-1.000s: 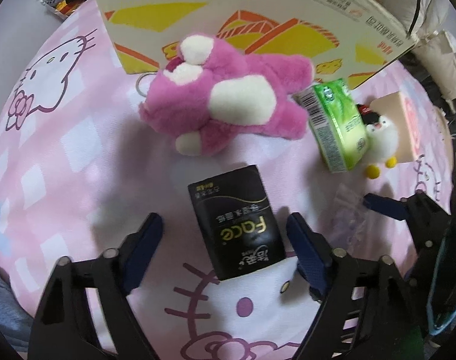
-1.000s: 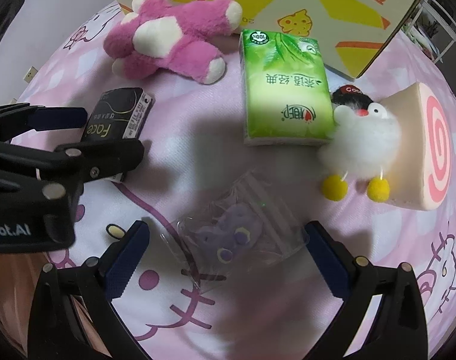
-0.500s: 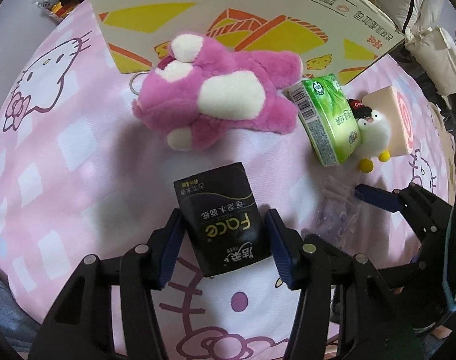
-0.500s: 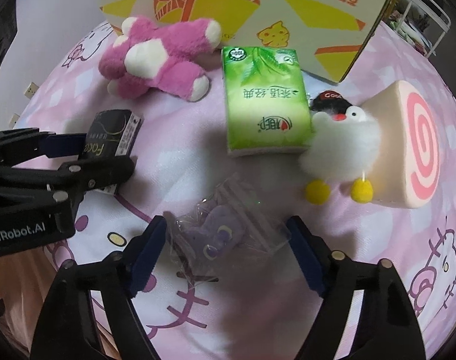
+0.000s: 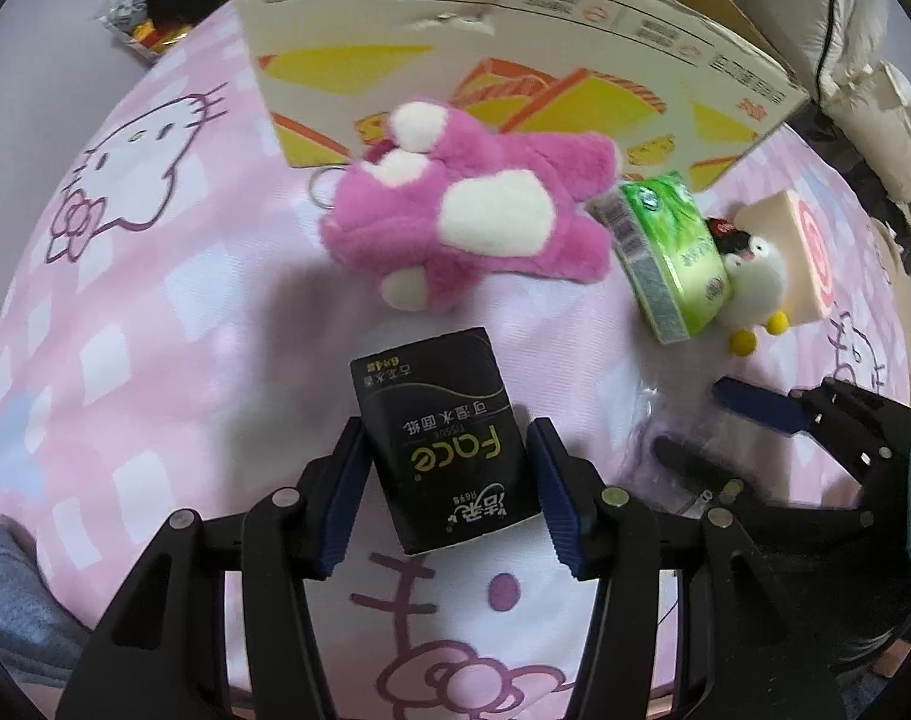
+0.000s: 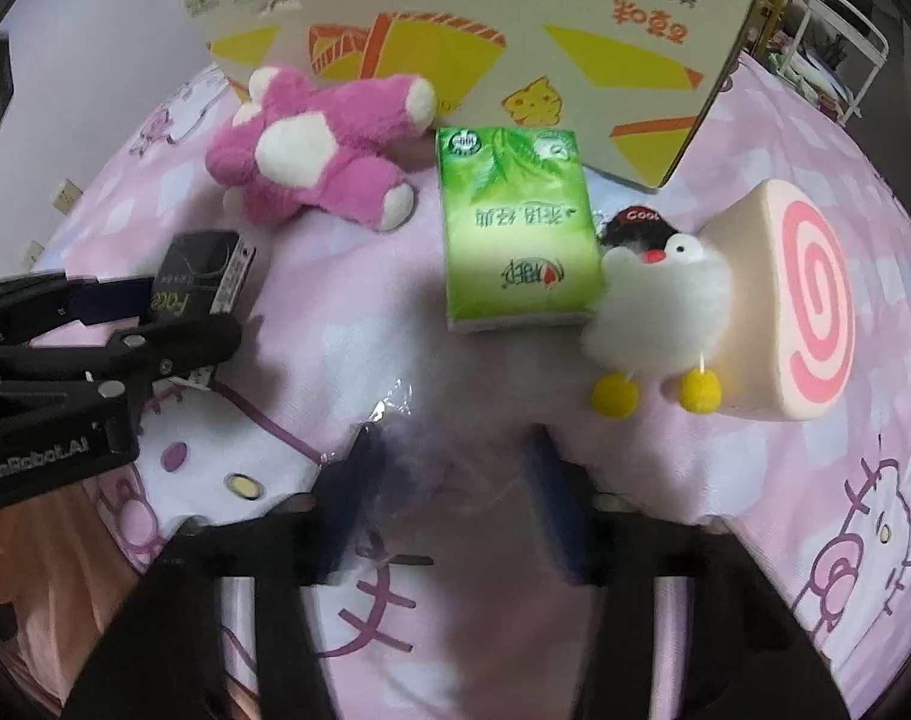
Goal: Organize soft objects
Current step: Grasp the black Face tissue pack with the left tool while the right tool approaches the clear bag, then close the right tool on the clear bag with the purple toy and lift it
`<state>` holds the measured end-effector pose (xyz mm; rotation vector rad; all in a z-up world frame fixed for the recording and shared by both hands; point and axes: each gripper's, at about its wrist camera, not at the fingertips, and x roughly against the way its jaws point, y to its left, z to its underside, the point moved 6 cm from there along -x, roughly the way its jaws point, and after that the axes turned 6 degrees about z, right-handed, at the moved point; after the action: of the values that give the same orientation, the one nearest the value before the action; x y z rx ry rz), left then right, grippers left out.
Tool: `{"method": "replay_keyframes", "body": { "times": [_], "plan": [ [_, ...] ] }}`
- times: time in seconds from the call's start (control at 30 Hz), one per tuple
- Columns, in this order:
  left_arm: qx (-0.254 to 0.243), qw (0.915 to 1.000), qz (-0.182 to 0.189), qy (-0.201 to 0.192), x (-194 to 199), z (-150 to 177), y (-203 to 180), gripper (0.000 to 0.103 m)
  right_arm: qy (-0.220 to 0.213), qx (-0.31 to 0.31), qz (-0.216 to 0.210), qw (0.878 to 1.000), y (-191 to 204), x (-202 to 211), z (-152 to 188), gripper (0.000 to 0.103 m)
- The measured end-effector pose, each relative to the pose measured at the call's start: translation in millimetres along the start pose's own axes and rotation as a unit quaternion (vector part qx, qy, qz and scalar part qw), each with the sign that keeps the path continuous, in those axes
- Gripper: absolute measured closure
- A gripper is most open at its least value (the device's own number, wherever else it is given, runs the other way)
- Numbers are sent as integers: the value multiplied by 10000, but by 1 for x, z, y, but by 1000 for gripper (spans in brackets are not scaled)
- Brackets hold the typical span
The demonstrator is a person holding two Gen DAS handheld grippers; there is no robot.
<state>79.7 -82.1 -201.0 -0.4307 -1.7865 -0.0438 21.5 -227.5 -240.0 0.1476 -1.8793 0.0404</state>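
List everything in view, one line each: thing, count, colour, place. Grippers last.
Cardboard box: one, white with yellow-orange print, at the back.
Plush bear: one, pink and white, before the box.
Green tissue pack: one, centre.
Penguin plush: one, white, beside the green pack.
Swiss-roll squishy: one, cream and pink, right.
Black tissue pack: one, between the left fingers.
Clear bag: one, blurred, between the right fingers.
Bedsheet: pink, cartoon cats.
Left gripper: shut on the black pack.
Right gripper: jaws just closing around the bag.

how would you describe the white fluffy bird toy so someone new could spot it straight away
Start at the big cardboard box at the back of the pink blanket. In front of its right corner, the bird toy sits between the green tissue pack and the swirl cake slice. Only it has white fluff, a black cap and two yellow pom-pom feet.
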Motion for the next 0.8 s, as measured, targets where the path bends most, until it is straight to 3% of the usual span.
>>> {"method": "replay_keyframes", "body": {
  "times": [0.17, 0.27, 0.37, 0.57, 0.63, 0.73, 0.8],
  "plan": [
    [-9, 10000, -33, -13, 1, 1, -4, 51, 7, -86, -136, 9999, -6, 3, -1, 68],
    [-44, 10000, -44, -59, 5, 1, -3, 51, -151, -81, -137, 9998, -13, 12, -1, 86],
    [-42, 9999, -41, -144, 13, 1, 1, 51, -227, -165, -234, 9993, -14, 15, -1, 94],
    [-37, 9997, -87, -229, 25, 5, 3, 51, -300, -180, -316, 9989, -18, 22, 1, 95],
    [-36, 9997, -99, -220, 23, 5, 6, 51, -233, -216, -336, 9989, -19, 20, 2, 94],
    [-27, 9997, -140, -204, 22, 3, 5, 51, -57, -256, -319, 9991, -20, 14, 5, 82],
    [-29, 9997, -172, -185, 20, 3, 3, 51, 34, -255, -283, 9993, -17, 10, 5, 54]
  ]
}}
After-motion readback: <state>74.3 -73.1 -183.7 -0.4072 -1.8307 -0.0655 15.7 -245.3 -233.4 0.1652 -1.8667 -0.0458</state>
